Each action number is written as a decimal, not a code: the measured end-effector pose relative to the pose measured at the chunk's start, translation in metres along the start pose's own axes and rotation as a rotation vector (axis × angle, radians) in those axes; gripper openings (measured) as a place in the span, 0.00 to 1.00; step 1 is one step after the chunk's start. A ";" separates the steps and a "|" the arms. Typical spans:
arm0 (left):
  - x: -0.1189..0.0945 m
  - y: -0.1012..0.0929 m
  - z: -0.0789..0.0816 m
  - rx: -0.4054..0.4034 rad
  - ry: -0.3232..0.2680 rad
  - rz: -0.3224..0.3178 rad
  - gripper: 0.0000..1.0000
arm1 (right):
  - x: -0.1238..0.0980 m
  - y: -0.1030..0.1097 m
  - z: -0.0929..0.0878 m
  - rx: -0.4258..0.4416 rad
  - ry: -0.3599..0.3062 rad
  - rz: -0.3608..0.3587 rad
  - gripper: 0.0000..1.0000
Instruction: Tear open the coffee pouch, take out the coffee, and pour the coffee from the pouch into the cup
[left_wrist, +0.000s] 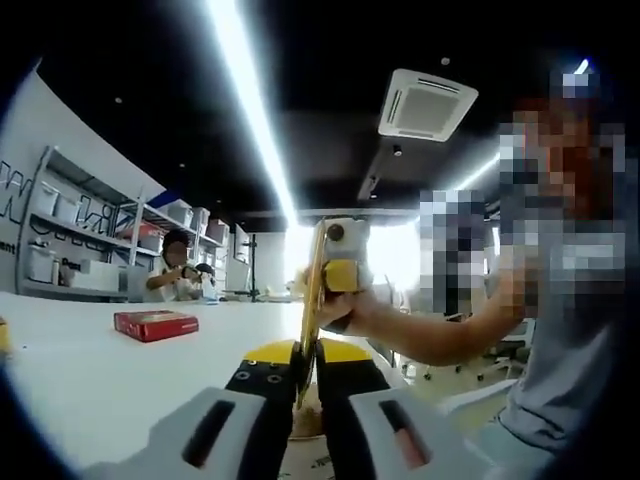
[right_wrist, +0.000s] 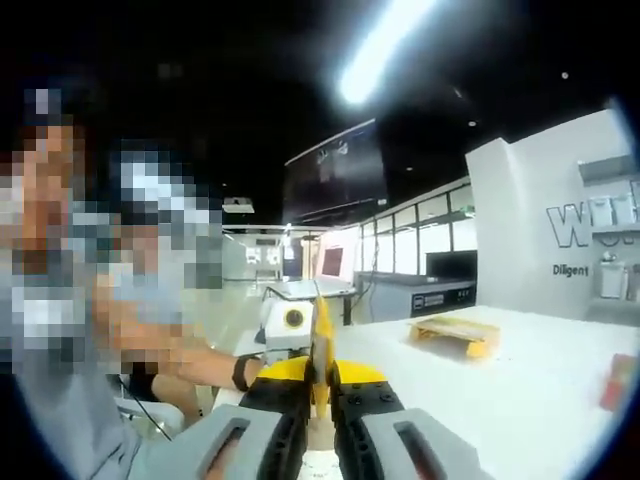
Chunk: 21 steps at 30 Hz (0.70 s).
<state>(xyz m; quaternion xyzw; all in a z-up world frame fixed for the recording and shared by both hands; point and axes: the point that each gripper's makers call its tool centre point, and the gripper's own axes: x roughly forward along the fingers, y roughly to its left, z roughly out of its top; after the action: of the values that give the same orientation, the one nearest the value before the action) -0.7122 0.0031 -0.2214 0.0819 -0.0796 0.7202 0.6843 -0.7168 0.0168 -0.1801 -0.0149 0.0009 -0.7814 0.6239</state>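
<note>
A thin yellow coffee pouch (left_wrist: 314, 300) stands edge-on in the air over the table's edge, held between both grippers. In the left gripper view my left gripper (left_wrist: 305, 368) is shut on the pouch's lower part. My right gripper (left_wrist: 337, 272), held in a hand, grips it higher up. In the right gripper view the same pouch (right_wrist: 322, 335) rises from my shut right gripper (right_wrist: 318, 388), and the left gripper (right_wrist: 289, 322) with a person's hand sits just behind it on the left.
A white table (left_wrist: 90, 370) spreads out with a red box (left_wrist: 155, 324) on it. A person (left_wrist: 173, 270) sits at the far side by shelving (left_wrist: 70, 250). A small wooden pallet (right_wrist: 455, 334) and a red item (right_wrist: 618, 382) lie on the table.
</note>
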 end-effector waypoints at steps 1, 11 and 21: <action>-0.001 0.003 0.001 -0.003 -0.004 0.000 0.13 | 0.000 0.000 -0.001 0.002 -0.007 -0.004 0.08; -0.001 0.002 0.001 0.023 0.001 0.002 0.09 | -0.002 -0.002 -0.006 0.019 -0.091 -0.022 0.08; 0.000 0.003 0.001 0.014 -0.002 0.008 0.12 | -0.008 -0.003 -0.011 -0.009 -0.180 0.004 0.08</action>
<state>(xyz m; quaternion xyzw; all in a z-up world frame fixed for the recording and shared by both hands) -0.7152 0.0031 -0.2207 0.0871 -0.0754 0.7232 0.6809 -0.7177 0.0254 -0.1915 -0.0882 -0.0515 -0.7756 0.6230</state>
